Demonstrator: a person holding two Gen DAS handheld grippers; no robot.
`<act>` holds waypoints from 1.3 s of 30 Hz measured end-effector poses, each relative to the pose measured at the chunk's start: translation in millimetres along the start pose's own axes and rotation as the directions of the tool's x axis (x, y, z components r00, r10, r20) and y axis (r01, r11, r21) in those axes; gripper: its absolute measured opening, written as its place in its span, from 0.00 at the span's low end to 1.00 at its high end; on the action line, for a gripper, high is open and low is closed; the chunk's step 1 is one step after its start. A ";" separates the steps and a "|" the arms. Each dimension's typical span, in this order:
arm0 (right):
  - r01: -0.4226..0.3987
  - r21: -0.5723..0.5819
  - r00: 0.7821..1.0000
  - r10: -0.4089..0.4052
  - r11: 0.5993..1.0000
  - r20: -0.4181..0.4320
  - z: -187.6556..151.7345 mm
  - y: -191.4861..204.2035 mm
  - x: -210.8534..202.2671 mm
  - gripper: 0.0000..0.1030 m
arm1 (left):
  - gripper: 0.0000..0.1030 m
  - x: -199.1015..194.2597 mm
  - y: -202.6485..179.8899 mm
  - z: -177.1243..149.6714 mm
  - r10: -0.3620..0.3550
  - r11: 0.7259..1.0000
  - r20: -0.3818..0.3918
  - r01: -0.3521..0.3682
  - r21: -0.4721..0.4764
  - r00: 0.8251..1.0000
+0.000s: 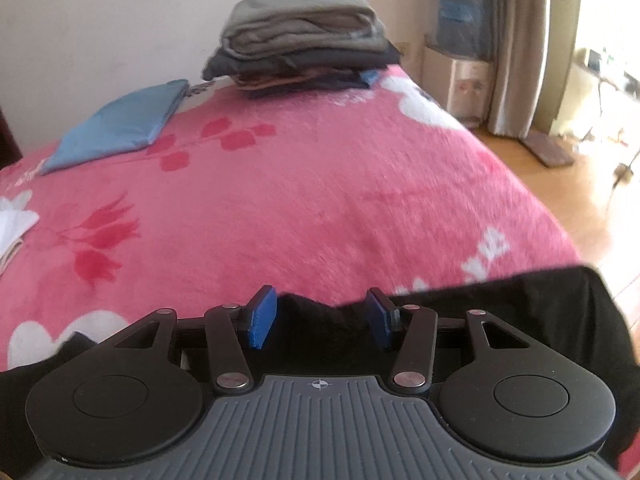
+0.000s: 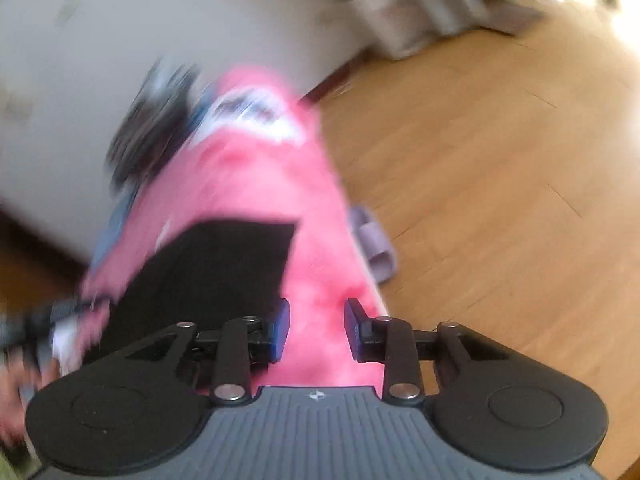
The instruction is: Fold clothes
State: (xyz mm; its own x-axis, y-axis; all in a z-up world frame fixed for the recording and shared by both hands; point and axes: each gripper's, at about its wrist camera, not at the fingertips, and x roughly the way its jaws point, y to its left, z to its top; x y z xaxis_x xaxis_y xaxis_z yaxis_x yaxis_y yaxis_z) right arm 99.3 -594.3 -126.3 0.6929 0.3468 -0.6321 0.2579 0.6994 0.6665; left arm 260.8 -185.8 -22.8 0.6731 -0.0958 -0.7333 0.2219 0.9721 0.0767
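On the bed: you have a stack of folded clothes.
Left to fold: black garment.
Left gripper: apart, black cloth between, no squeeze.
Right gripper: apart, holding nothing.

I saw a pink blanket printed with red flowers and white hearts, and on it a black garment, a folded blue cloth and a stack of clothes running from grey-green on top through charcoal to navy and brown. My grippers had blue pads on black arms. The floor was honey-coloured wood, the curtain beige.
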 end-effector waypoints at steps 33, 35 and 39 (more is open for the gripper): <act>-0.025 -0.360 1.000 0.024 0.933 -0.007 -7.0 269.0 138.1 0.07 | 0.48 -161.0 183.5 -190.5 0.083 0.972 -0.170 -0.117 -0.202 0.982; -0.062 -0.371 0.998 0.059 0.927 -0.020 -16.7 265.2 112.8 0.07 | 0.48 -160.6 181.4 -192.2 0.071 0.973 -0.165 -0.104 -0.204 0.984; -0.131 -0.379 0.991 0.109 0.916 -0.078 -46.3 256.5 57.0 0.09 | 0.49 -161.6 167.6 -188.5 0.013 0.981 -0.131 -0.038 -0.190 0.991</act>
State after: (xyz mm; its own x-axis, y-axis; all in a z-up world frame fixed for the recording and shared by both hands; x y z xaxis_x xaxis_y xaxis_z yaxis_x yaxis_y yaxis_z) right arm 173.7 -366.2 -9.7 0.6622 0.4690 -0.5845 -0.1098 0.8323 0.5434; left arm 56.2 33.0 -18.8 0.5779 -0.0538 -0.8143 0.0575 0.9980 -0.0252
